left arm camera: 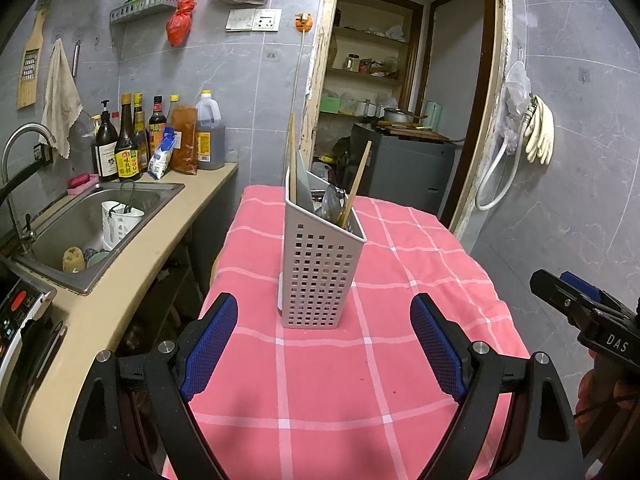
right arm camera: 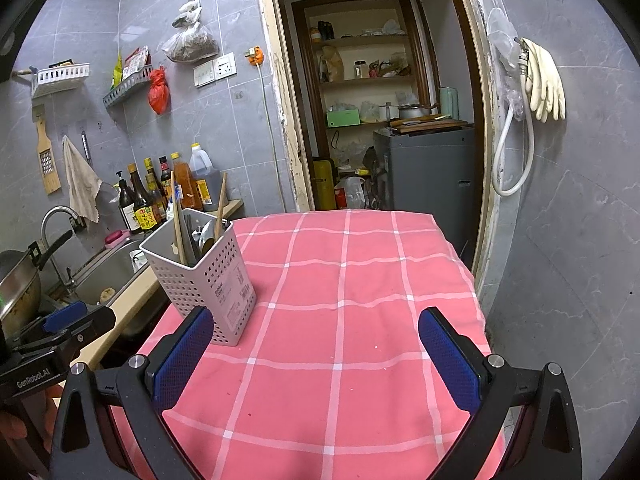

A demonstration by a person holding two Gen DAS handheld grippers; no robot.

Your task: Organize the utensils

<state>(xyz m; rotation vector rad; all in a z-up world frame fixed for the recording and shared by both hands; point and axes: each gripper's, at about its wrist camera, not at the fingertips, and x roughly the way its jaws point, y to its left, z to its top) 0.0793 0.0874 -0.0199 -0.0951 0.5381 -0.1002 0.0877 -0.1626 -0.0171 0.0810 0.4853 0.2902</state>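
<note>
Standing upright: utensil holder [left arm camera: 320, 264], chopsticks [left arm camera: 357, 182] vertical.

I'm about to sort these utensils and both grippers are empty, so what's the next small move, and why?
Probably ease the left gripper forward toward the perforated holder and pick out one chopstick. Its jaws stand open and the holder sits straight ahead of it on the pink checked cloth. The chopsticks, standing taller than the other utensils, look easiest to pinch. The right gripper, also open, faces bare cloth.

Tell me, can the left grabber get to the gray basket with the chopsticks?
Probably yes. The left gripper is open and faces the gray basket head-on, with only bare pink tablecloth between them. The right gripper is off to the side.
</note>
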